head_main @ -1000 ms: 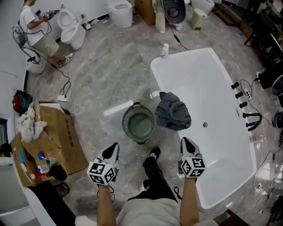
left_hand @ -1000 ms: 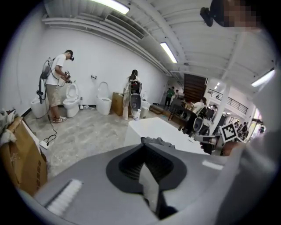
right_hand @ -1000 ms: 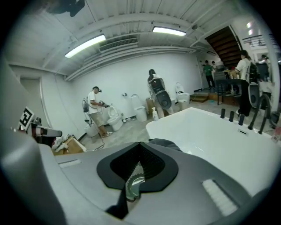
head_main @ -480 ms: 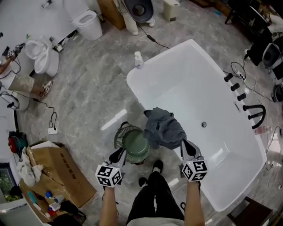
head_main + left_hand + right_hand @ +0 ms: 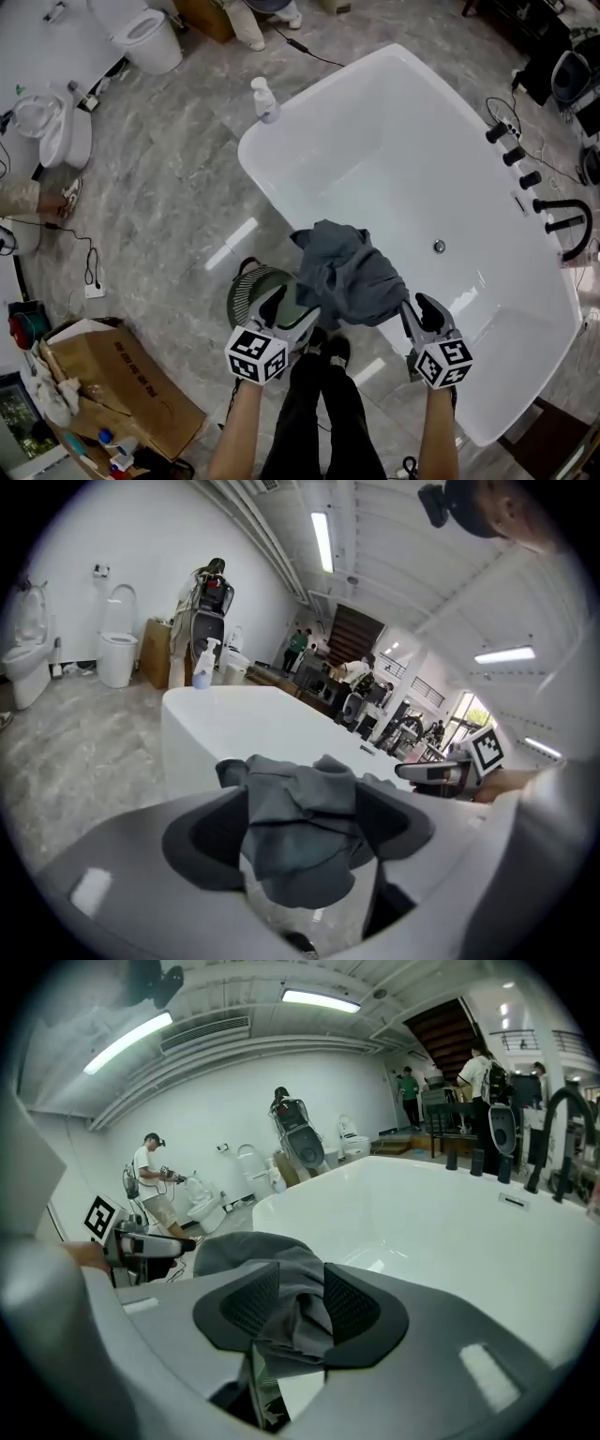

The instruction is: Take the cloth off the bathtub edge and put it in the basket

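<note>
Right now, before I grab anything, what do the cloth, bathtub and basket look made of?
The cloth looks like soft matte dark grey fabric: it crumples into loose folds. The bathtub is hard, glossy white, perhaps acrylic or enamel: lights reflect off it. The basket seems green plastic with a ribbed rim, though it's partly hidden.
</note>
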### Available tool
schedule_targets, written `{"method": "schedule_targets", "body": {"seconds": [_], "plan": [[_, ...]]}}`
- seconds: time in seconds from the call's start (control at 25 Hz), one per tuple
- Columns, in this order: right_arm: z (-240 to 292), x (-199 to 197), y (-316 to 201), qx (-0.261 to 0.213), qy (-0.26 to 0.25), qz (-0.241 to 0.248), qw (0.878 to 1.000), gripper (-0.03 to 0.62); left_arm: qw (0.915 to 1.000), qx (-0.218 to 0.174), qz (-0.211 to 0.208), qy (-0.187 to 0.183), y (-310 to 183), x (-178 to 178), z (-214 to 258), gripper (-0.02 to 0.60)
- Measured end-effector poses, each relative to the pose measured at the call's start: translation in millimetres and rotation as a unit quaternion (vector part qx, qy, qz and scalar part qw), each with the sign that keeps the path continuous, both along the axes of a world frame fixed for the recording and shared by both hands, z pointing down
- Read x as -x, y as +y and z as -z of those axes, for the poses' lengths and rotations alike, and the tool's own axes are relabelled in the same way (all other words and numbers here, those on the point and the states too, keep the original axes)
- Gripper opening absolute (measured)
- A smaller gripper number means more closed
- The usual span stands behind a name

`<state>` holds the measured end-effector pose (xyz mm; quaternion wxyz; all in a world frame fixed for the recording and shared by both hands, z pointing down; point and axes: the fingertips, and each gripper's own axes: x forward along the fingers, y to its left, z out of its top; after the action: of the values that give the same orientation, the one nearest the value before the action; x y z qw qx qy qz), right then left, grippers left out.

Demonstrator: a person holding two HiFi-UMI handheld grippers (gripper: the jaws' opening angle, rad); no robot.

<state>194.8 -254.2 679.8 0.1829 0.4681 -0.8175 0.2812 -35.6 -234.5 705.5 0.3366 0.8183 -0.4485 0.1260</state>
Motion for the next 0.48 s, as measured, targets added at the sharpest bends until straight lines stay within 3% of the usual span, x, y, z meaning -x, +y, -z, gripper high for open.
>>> {"method": "schedule_targets", "body": {"seconds": [0.16,0.32,0.48], "plan": [[-14.1,-5.4,-7.8,0.029,-0.011,0.004,1.000,0.177,0.9992,0.023,-0.021,0.027,-10.7,-15.3,-17.5,0.487],[-26.8,0.3,-15.0,0.046,-0.018,0.015,0.999,0.232,0.9984,0.034,-0.022,0.041,-17.4,-23.8,-33.7,0.514],[-51.5,10.4,-5.2,0.087,-0.026,0.020,0.996,0.261,0.9939,0.095,-0.028,0.048,-12.3,-26.4,-85.2,0.536]]}}
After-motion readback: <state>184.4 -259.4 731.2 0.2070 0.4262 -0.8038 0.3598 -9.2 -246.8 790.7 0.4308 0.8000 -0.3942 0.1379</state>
